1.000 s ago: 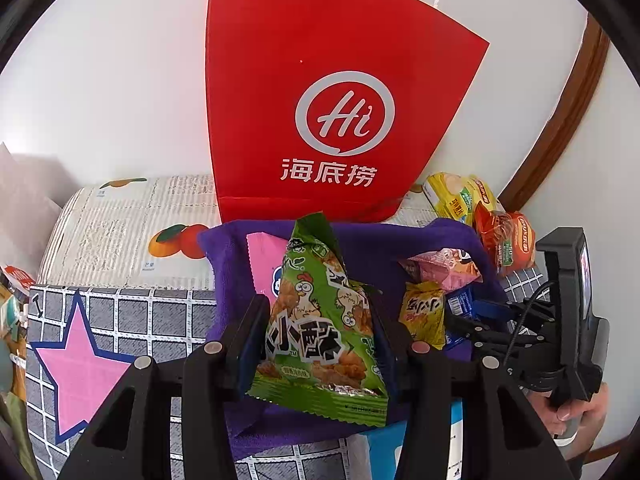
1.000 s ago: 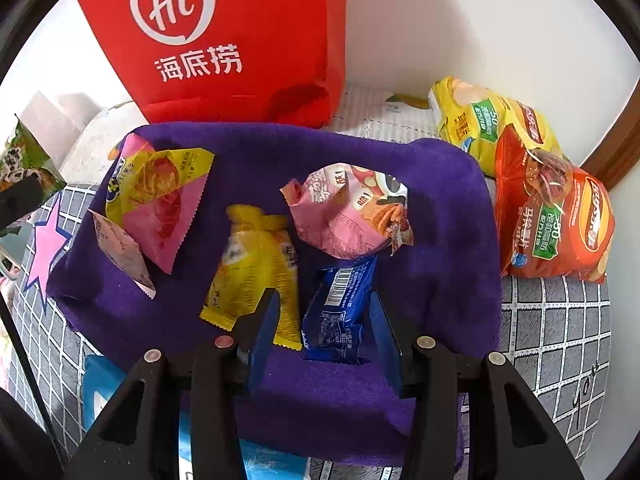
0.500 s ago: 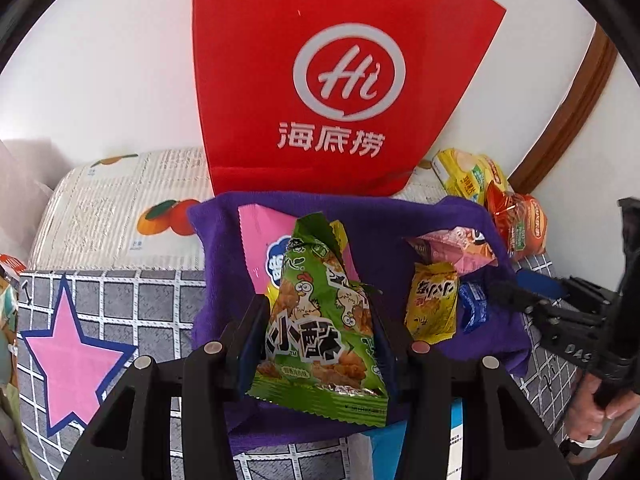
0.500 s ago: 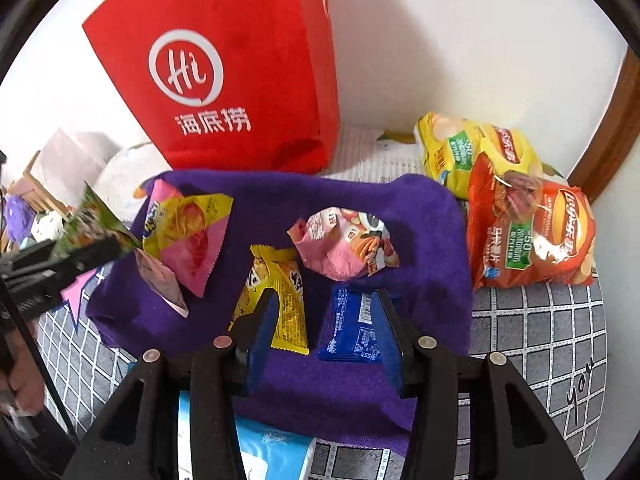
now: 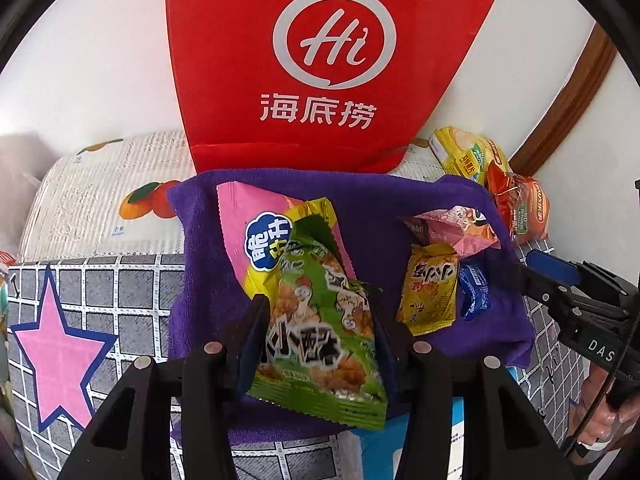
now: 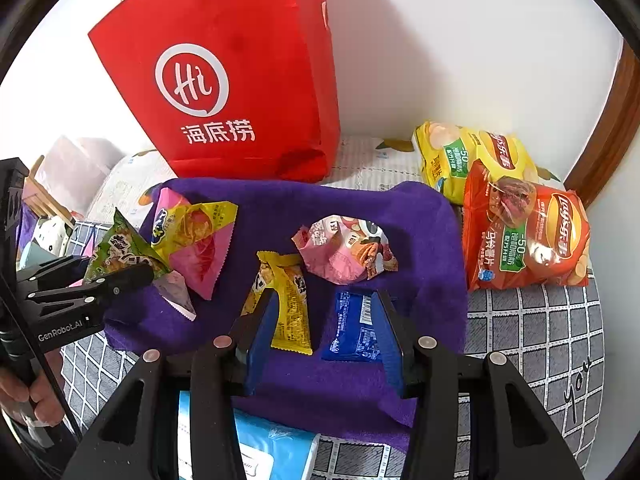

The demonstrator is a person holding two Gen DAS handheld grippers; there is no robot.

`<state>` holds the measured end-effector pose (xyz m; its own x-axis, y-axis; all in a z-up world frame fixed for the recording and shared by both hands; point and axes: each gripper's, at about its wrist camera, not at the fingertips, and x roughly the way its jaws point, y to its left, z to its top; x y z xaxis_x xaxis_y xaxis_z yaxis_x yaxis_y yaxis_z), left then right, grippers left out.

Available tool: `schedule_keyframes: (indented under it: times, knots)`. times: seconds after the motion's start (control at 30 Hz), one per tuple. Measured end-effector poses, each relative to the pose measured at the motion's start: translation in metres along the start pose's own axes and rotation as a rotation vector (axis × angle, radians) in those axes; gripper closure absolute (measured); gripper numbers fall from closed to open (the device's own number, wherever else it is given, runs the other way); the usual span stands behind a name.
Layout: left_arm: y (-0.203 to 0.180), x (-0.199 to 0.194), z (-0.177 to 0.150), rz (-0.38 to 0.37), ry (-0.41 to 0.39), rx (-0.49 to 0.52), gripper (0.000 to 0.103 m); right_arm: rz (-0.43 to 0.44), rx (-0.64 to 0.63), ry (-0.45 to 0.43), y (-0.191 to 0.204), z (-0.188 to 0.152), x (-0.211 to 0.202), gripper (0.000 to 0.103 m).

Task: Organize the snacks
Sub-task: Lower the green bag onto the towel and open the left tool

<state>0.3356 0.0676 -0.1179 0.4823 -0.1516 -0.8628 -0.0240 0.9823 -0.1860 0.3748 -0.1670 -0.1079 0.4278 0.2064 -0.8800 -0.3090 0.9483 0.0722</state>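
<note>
My left gripper is shut on a green snack packet, held upright over the near left part of the purple towel. The right wrist view shows that packet at the towel's left edge. On the towel lie a pink-and-yellow packet, a crumpled pink packet, a small yellow packet and a blue packet. My right gripper hangs open above the yellow and blue packets, touching neither.
A tall red paper bag stands against the wall behind the towel. A yellow chip bag and an orange chip bag lie at the right. A blue-and-white pack sticks out under the towel's near edge.
My right gripper has drawn back and up from the blue packet, which stays on the towel. My left gripper has sunk toward the towel with the green packet still in it.
</note>
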Motion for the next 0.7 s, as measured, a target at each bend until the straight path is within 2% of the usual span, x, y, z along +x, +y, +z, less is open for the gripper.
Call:
schedule_keyframes:
  times: [0.37, 0.6, 0.7]
  knots:
    - [0.004, 0.005, 0.001, -0.004, 0.023, -0.017, 0.056, -0.004, -0.008, 0.005, 0.001, 0.0, 0.002, 0.056]
    - [0.003, -0.001, 0.002, 0.007, 0.009, -0.009, 0.056, -0.004, -0.016, -0.002, 0.002, 0.0, -0.001, 0.056]
    - [0.0, -0.009, 0.002, 0.025, -0.021, 0.004, 0.051, -0.007, -0.017, -0.012, 0.004, 0.0, -0.006, 0.056]
